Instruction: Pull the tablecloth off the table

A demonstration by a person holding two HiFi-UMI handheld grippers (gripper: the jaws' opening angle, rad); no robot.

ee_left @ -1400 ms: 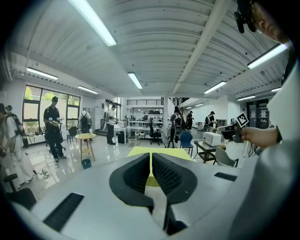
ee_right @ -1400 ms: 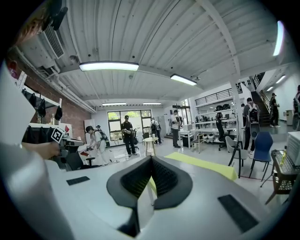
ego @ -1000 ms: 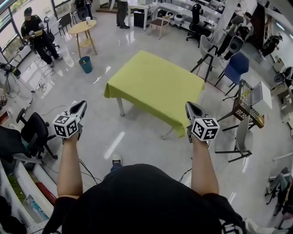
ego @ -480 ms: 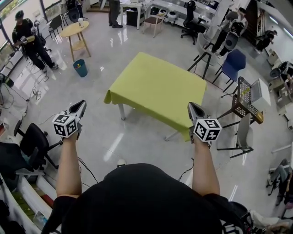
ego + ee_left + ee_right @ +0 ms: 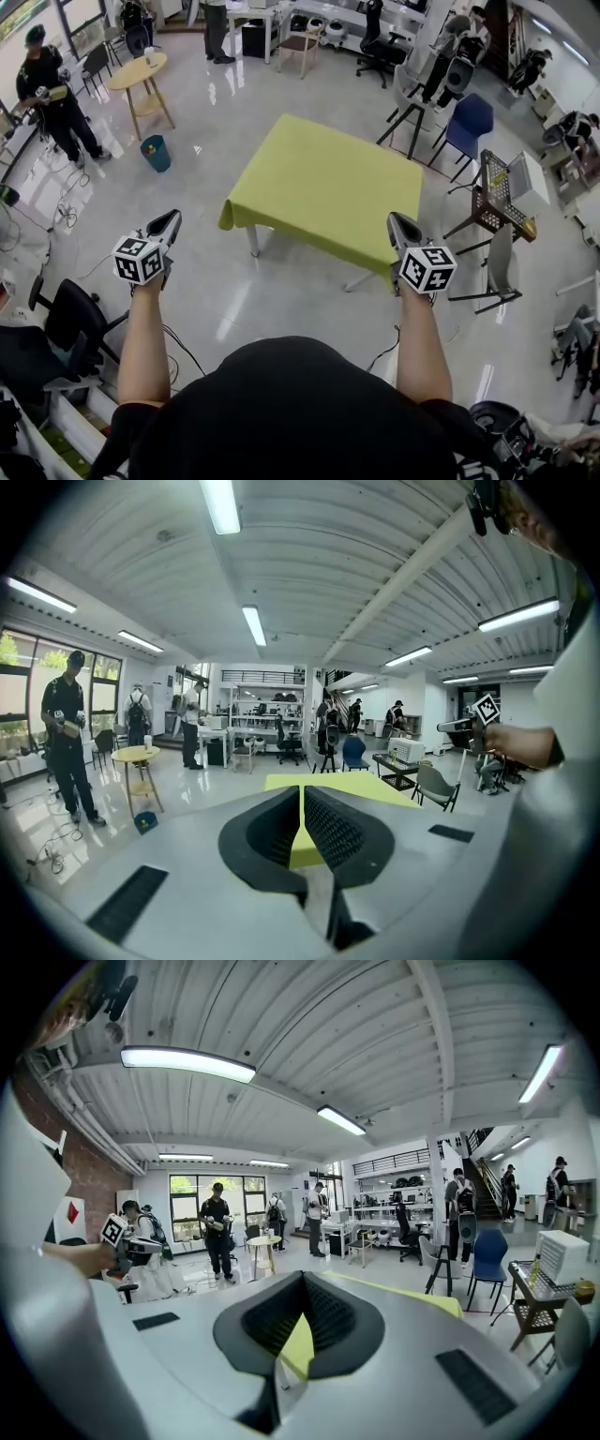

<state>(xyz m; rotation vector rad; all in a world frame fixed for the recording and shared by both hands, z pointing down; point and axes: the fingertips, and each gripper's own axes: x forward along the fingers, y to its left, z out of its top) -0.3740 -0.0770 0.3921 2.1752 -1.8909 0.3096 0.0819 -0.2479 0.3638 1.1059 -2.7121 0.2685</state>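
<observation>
on table, yellow tablecloth spread flat

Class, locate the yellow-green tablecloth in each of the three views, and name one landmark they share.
Head view: tablecloth, picture centre.
Left gripper view: centre, just beyond the shut jaws.
Right gripper view: thin strip right of the jaws.
Shared landmark: round wooden side table.

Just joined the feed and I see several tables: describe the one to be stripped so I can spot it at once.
On the open glossy floor mid-room, a rectangular table stands alone, straight ahead of the person, a blue chair beyond its far right corner. It alone wears a plain yellow-green tablecloth; the small round table far left is uncovered wood.
</observation>
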